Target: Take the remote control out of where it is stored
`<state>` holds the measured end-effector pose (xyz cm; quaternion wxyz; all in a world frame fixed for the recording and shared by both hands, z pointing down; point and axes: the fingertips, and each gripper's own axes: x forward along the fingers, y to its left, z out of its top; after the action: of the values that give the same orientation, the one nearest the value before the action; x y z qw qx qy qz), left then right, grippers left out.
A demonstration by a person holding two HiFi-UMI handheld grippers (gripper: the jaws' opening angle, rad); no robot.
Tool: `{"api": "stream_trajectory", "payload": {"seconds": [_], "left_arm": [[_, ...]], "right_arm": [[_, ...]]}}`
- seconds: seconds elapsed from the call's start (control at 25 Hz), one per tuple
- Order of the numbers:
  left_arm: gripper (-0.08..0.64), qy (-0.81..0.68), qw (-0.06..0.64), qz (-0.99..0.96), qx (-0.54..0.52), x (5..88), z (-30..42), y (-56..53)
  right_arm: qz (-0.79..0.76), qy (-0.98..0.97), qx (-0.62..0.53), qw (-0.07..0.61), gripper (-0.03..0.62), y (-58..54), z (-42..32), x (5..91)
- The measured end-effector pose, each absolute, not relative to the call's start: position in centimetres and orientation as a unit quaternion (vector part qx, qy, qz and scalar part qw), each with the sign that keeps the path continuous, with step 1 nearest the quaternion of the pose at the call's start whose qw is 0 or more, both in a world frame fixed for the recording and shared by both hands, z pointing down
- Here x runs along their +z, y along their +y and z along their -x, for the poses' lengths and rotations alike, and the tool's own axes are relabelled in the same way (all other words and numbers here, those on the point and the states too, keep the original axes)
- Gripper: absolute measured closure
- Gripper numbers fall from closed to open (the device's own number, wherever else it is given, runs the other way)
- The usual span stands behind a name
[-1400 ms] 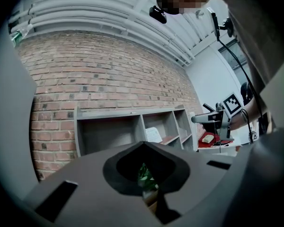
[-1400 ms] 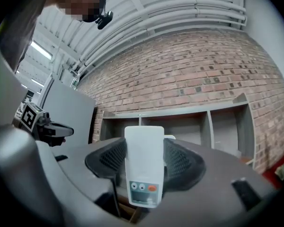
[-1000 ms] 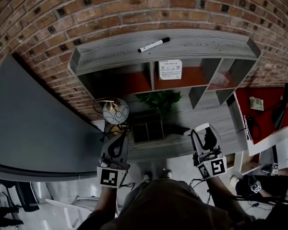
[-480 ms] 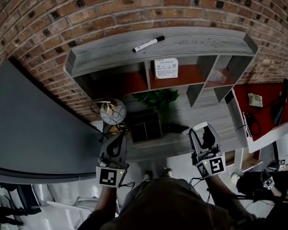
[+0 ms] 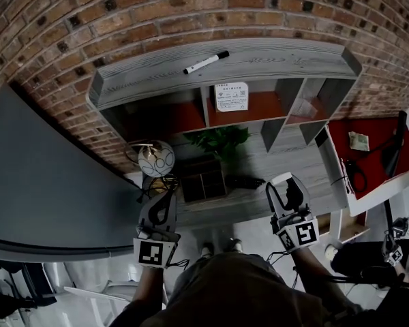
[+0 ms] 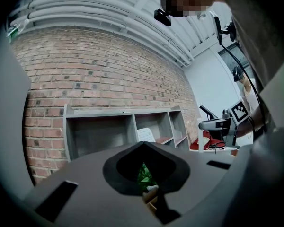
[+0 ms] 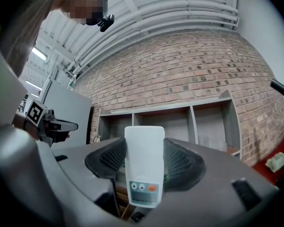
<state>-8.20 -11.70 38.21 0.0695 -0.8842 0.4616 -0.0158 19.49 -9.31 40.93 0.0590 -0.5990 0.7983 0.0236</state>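
Squeezing a smooth, white, rectangular remote control (image 7: 144,174), the right gripper (image 7: 144,150) has ribbed fingers (image 7: 179,162); left gripper (image 6: 143,167) fingers touch.

The right claw (image 7: 143,163) pinches a white remote control (image 7: 144,148) upright, a grey shelf unit (image 7: 177,122) and brick wall (image 7: 180,65) beyond.

Head view: from overhead, facing forward and steeply down onto the shelf unit (image 5: 293,56) and brick wall (image 5: 191,5); the left gripper (image 5: 169,191) sits lower left of the frame and the right gripper (image 5: 288,184) lower right.
Left gripper view: low on that gripper, looking along its closed jaws, which block the lower half; seemingly tilted upward, with the ceiling (image 6: 109,8) at the top.
Right gripper view: same placement; the clamped remote control (image 7: 144,169) fills the lower centre, very near the lens.
Shared: all three see the shelf unit and brick wall; each gripper view catches the other gripper at a side edge.
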Motion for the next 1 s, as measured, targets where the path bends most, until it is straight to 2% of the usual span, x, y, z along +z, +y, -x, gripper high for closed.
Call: {"api": "stream_trajectory", "payload": {"seconds": [0.44, 1.0], "left_arm": [[0.549, 0.460, 0.058, 0.886, -0.018, 39.1, 8.1, -11.2], [0.549, 0.463, 0.017, 0.885, -0.031, 41.4, 7.2, -10.4]], "right_arm": [[0.487, 0.862, 0.042, -0.136, 0.336, -14.5, -19.4, 46.9], [0.250, 0.888, 0.016, -0.387, 0.336, -21.0, -17.9, 61.6]]}}
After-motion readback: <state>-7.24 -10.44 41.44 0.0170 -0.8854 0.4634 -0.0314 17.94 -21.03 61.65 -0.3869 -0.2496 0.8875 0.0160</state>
